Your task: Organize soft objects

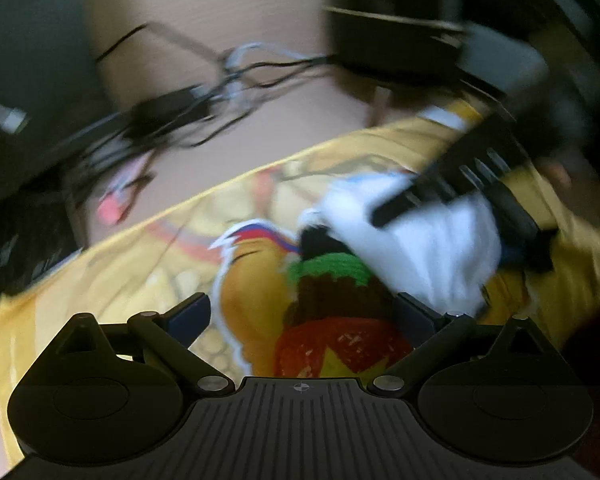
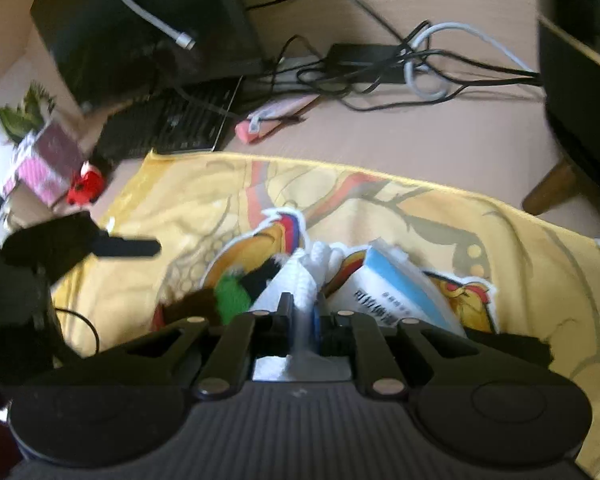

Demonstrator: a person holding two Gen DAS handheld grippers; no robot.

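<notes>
A soft white knitted cloth (image 2: pixel 300 280) is clamped between the closed fingers of the right gripper (image 2: pixel 302 312), its bunched fabric drawn up from the yellow printed mat (image 2: pixel 520 248) that covers the pale wooden tabletop (image 2: pixel 440 144). The left gripper (image 1: pixel 300 312) is held with its fingers well apart, straddling a crocheted piece in green, brown, red and yellow (image 1: pixel 336 308), which lies on the mat touching the white cloth on its left side. A white-and-blue packet with printed characters (image 2: pixel 396 284) rests just beside the cloth on the other side, seemingly touching it, though the exact contact cannot be told through the blur. The step in hand is judged to be the separating of the white cloth from its neighbours, and it would be done well if the pinch were kept on a thick fold rather than a single loose edge, since knit stretches and slips. The lift should be made slowly and straight up, so that the crocheted piece and the packet are not dragged along. The crocheted piece could be steadied or taken by the open left gripper, provided its fingers are closed on the yarn body alone and not on the mat beneath. The tangle of black and white cables (image 2: pixel 400 68) further back is best kept well clear of the raised cloth. Where the cloth is meant to be placed cannot be told.
</notes>
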